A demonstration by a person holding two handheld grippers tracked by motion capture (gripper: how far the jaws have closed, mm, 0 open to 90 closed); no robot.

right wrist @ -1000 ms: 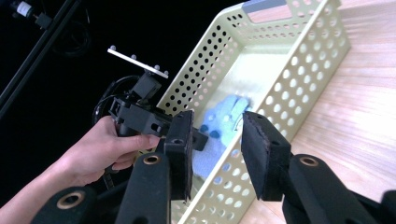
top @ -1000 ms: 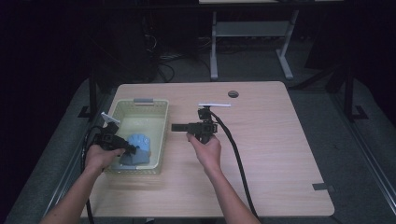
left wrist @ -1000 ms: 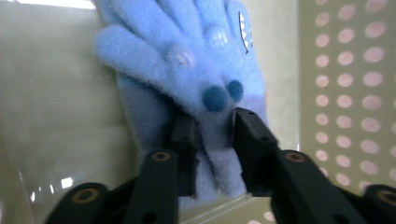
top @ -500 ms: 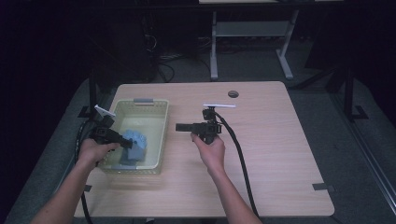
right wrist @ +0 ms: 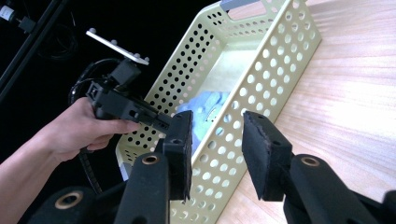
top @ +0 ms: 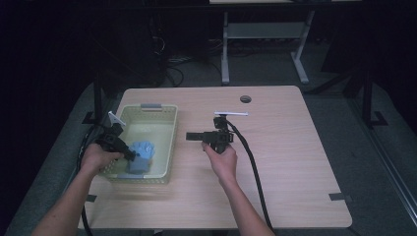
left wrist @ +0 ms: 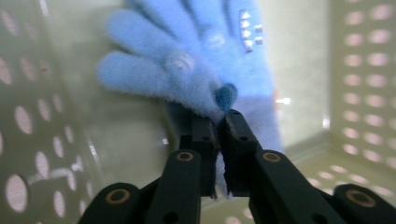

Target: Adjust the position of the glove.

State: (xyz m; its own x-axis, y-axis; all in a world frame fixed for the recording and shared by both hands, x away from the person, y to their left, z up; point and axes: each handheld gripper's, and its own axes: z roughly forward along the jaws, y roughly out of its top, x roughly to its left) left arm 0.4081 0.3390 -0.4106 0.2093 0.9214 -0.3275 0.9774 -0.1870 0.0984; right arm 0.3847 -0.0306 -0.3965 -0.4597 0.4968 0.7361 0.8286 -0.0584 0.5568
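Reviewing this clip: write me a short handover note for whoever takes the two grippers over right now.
Left gripper: jaws have just been closing, now shut on the blue glove, pinching its edge inside the basket.
Right gripper: open, nothing between the jaws, hovering over the table beside the basket and pointing at it.
Things: the glove is inside the basket, at its near end.
Done: glove gripped.
Left: probably lift the glove out and set it on the table; the right gripper is free to steady the basket or take the glove.
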